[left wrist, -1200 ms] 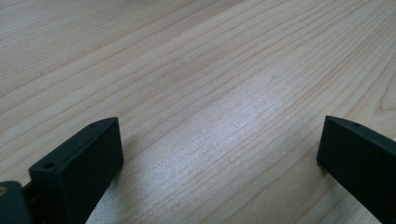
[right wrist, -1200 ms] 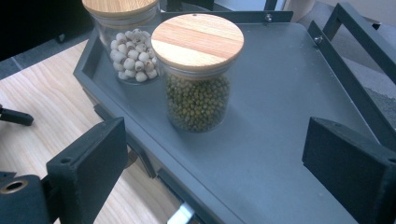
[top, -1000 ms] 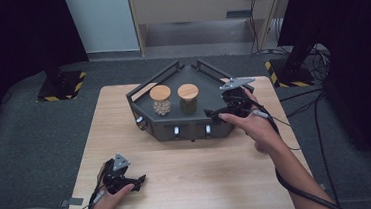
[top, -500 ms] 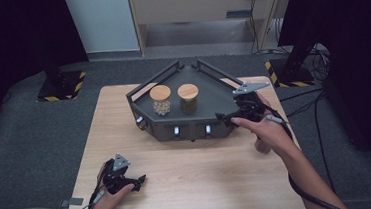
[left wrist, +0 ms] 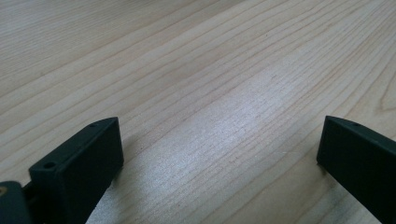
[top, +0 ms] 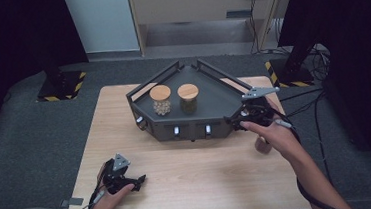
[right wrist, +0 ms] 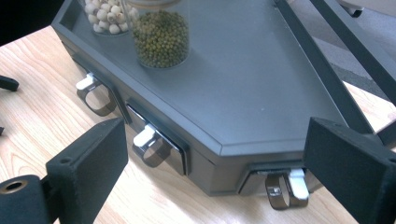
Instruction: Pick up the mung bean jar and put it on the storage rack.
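A dark grey cabinet with a rimmed flat top stands at the table's far middle. On it are a jar of white balls and a jar of green beans, both with wooden lids. Small metal drawer handles line its front faces. My right gripper hovers at the cabinet's right front corner, open. In the right gripper view, my right gripper has that corner and a handle between its wide jaws, touching nothing. My left gripper rests open on the table at the near left; bare wood lies between the jaws of my left gripper.
The wooden table has bare room in front of the cabinet. The cabinet's raised rails run along its back sides. Cables trail off the table's right edge. Dark carpet and stand bases surround the table.
My right gripper has slid to the right and nearer to the person, from over the cabinet's top to its right front corner. The left gripper has stayed put.
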`<state>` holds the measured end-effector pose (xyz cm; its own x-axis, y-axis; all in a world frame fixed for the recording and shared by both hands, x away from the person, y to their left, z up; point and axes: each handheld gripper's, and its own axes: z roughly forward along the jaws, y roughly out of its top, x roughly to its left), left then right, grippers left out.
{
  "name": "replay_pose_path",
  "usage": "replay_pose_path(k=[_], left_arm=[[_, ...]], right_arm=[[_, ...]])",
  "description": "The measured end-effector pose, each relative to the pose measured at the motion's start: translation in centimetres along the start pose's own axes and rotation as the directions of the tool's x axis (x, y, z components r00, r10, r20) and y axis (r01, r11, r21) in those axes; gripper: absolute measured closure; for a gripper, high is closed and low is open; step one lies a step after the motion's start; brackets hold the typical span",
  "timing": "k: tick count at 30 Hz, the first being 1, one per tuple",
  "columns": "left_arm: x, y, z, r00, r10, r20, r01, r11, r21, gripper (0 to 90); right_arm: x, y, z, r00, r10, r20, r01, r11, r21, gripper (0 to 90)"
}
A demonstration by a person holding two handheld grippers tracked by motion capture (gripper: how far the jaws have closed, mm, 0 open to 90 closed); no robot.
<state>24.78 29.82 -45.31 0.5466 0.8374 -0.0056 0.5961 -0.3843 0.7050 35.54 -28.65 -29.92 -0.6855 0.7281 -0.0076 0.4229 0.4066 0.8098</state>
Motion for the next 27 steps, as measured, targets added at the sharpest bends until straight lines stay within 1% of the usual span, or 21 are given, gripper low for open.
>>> replay_pose_path(k=[3,8,14,27], left_arm=[[0.0,0.0,0.0,1.0000,0.000,0.000,0.000,1.0000,0.000,0.0],[0.0,0.0,0.0,1.0000,0.000,0.000,0.000,1.0000,0.000,0.0],[0.0,0.0,0.0,1.0000,0.000,0.000,0.000,1.0000,0.000,0.0],[0.0,0.0,0.0,1.0000,0.000,0.000,0.000,1.0000,0.000,0.0]], right_arm=[[-0.1,-0.4,-0.3,1.0000,0.000,0.004,0.000,1.000,-0.001,6.8],[-0.4,-1.3,-0.7,0.9998,0.019,0.011,-0.019,1.000,-0.002,6.7],[-0.7,-2.5,-1.2,0.9995,0.023,0.022,-0.023,1.000,0.000,6.7],[-1.6,-4.7,-3.0,0.9966,0.060,0.057,-0.060,0.998,-0.006,6.5]])
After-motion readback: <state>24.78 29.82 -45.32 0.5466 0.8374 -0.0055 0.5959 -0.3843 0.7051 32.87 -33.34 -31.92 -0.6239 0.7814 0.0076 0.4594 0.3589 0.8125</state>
